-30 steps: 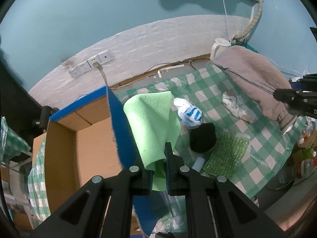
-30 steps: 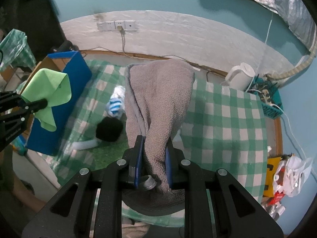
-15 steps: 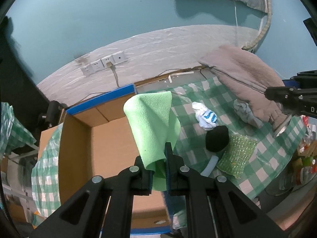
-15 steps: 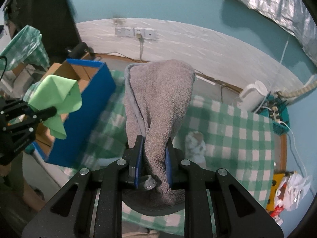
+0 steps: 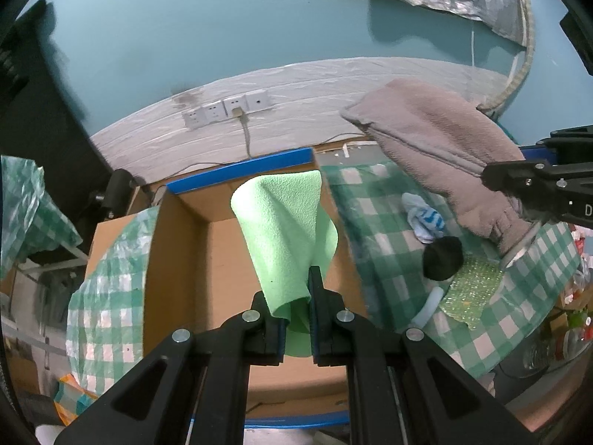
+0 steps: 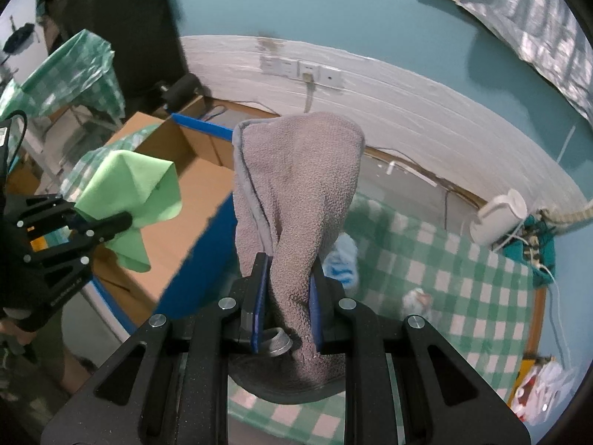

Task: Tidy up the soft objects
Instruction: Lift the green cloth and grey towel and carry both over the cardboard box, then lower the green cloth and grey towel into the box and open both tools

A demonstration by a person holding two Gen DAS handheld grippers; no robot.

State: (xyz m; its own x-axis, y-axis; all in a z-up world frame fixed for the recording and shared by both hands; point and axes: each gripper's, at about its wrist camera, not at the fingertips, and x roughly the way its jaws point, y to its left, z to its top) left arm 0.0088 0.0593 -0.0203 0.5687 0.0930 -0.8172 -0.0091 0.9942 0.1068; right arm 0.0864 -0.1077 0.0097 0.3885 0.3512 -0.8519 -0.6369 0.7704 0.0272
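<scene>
Fingers (image 5: 316, 296) of the left gripper (image 5: 294, 307) are clamped on the lower end of a green cloth (image 5: 285, 237); the cloth stands up from the grip and fans out above the opening of a cardboard box (image 5: 207, 259) with blue outer walls. In the right wrist view, the same left gripper (image 6: 111, 222) sits at the left edge with the green cloth (image 6: 133, 193) bunched over the box (image 6: 192, 200).

Fingers (image 6: 259, 289) of the right gripper (image 6: 287, 293) are closed on a grey towel (image 6: 296, 193), which rises from the grip and folds over at the top. From the left wrist view, the right gripper (image 5: 493, 180) holds the grey towel (image 5: 437, 155) raised above the desk (image 5: 385, 244), just right of the box.

Lying on the green-checked desk cover: a blue-and-white sock (image 5: 424, 218), a black soft item (image 5: 443, 257), and a green textured pad (image 5: 470, 293). A white kettle (image 6: 498, 217) stands at the far side of the desk.
</scene>
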